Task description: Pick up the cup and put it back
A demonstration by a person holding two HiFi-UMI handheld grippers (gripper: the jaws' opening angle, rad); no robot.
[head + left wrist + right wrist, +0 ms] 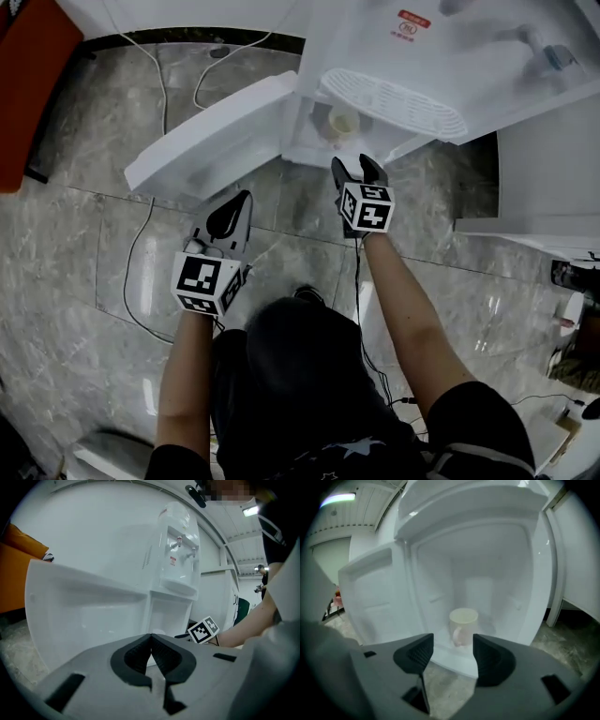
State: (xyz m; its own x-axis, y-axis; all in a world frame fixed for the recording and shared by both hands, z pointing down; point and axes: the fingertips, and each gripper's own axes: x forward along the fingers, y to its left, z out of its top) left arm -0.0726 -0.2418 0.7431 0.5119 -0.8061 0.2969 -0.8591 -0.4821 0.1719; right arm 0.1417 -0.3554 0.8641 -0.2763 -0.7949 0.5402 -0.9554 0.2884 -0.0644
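Cup, cream with its handle facing the camera, stood upright inside the open lower compartment of the white water dispenser. Right gripper pointed at it, jaws spread wide, nothing between the pads, cup well ahead and untouched. In the head view the gripper tips were just short of the compartment's front edge. Left gripper had its jaws pressed together, empty, held near the swung-out compartment door. Grey marble floor below, with white cable running across it.
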